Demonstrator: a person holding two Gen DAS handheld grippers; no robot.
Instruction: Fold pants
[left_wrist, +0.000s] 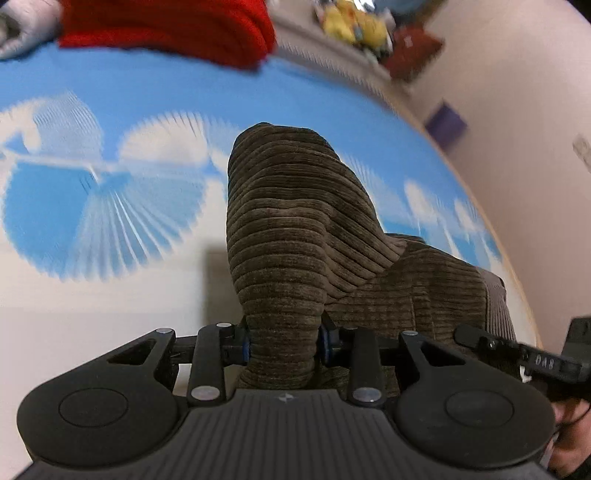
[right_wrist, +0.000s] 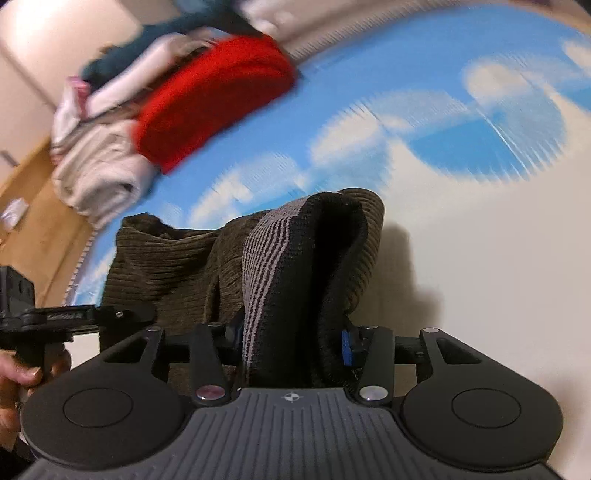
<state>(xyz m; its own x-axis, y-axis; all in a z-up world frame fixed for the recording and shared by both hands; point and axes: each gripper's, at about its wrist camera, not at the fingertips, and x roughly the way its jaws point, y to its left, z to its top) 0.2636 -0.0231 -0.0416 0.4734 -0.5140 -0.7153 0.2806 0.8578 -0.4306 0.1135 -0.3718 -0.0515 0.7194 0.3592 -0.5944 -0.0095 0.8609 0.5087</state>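
Above the cloud-print sheet (left_wrist: 110, 92), both tools, left (left_wrist: 283, 345) and right (right_wrist: 291, 341), pinch the pants (left_wrist: 295, 221) edges.

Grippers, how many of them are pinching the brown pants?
2. The left gripper is shut on a bunched fold of the brown pants. The right gripper is shut on their striped waistband. Both lift cloth above the cloud-print sheet.

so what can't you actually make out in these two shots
- Left wrist view: the left claw fingertips, buried in the brown corduroy pants.
- Right wrist view: the right claw fingertips, covered by the pants' striped waistband.
- Both views: the pants' full shape, bunched up.
- Clothes pile and shelf items: motion-blurred.
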